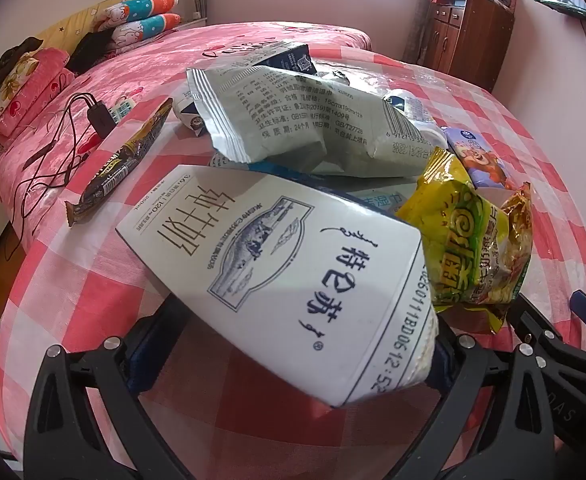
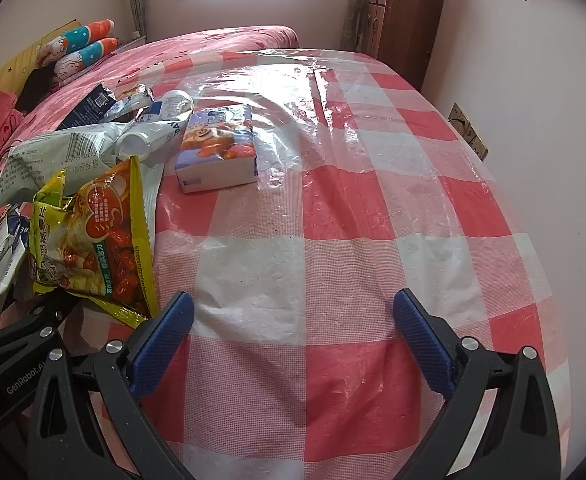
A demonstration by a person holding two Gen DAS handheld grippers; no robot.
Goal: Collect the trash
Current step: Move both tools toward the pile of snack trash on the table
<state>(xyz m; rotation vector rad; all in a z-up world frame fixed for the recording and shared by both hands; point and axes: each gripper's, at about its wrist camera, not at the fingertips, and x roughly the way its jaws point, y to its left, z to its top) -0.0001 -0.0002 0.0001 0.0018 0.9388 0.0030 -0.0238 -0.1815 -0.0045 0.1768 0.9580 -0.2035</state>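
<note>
The left gripper (image 1: 289,364) has its jaws spread wide with the white milk carton (image 1: 277,276) lying between them, its near end seeming to sit off the table (image 1: 73,280); whether the pads touch its sides is hidden, so a careless squeeze could pinch one corner and let the carton swivel out or crumple. Just beside it, the yellow snack bag (image 1: 469,248) leans on the carton and would likely be dragged or tipped if the carton lifts. The right gripper (image 2: 293,320) hangs over bare checked cloth, jaws wide and empty, near that same bag, so the two tools could collide. Farther off, the grey wrapper (image 1: 293,120) overlaps other litter, and the brown bar wrapper (image 1: 121,164) by the table edge could slide onto the bed (image 1: 253,40).
</note>
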